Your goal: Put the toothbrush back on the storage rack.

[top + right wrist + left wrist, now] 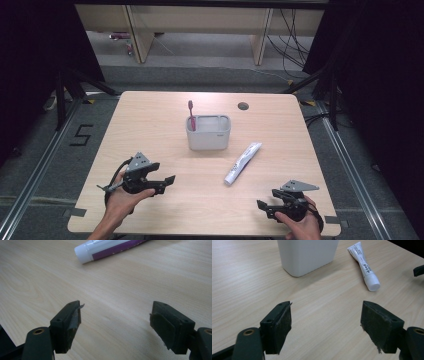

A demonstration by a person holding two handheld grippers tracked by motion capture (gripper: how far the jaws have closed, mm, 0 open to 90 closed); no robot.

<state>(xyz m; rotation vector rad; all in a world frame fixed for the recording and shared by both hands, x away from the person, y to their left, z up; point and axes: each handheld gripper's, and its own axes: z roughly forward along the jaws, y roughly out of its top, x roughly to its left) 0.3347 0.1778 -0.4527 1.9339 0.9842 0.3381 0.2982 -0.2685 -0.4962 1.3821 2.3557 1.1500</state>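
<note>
A white holder (208, 133) stands mid-table with a pink toothbrush (191, 114) upright in its left side. A white toothpaste tube (243, 162) lies flat to its right, cap toward me. My left gripper (170, 181) rests near the front left, open and empty; its own view has the holder (307, 255) and the tube (363, 265) ahead of the spread jaws (325, 326). My right gripper (261, 206) sits at the front right, open and empty; the tube's cap end (85, 253) lies beyond its jaws (116, 326).
The wooden table (150, 120) has a round cable hole (243, 106) at the back right. Black stands and cables sit on the floor around it, and a "5" mark (80, 135) is taped to the left.
</note>
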